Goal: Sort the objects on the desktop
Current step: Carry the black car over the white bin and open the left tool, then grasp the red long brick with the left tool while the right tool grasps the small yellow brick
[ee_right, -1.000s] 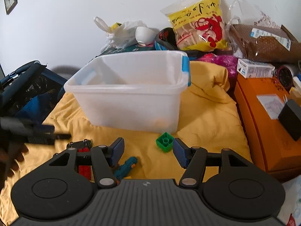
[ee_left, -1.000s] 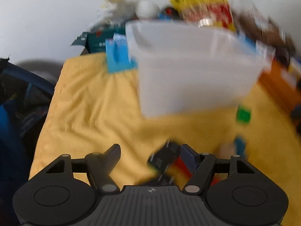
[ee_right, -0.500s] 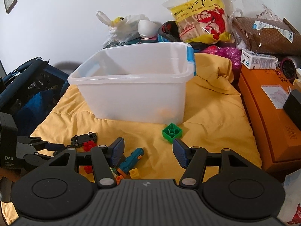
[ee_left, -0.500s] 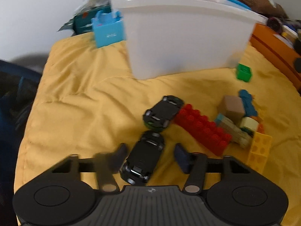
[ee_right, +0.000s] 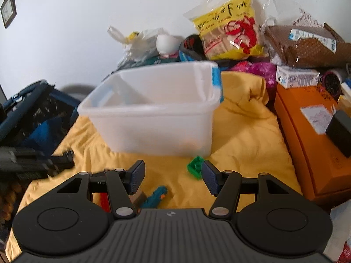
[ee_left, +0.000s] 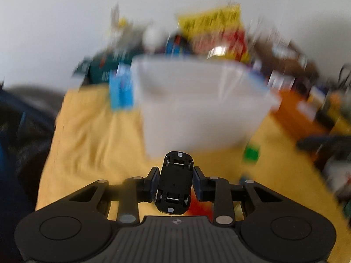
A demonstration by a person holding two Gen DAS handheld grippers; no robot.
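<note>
Toy car (ee_left: 175, 182) upside down, pinched in closing left tool (ee_left: 175, 185).
Clear bin (ee_left: 201, 105) rim first, release low inside; right tool (ee_right: 173, 178) half open, empty.

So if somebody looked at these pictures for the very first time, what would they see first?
Probably the little black toy car, upside down with its wheels showing, between the pads of the left gripper as its jaws close on it. Next, the big white plastic bin in the middle of the yellow cloth, and the bright yellow snack bag against the wall behind it.
</note>
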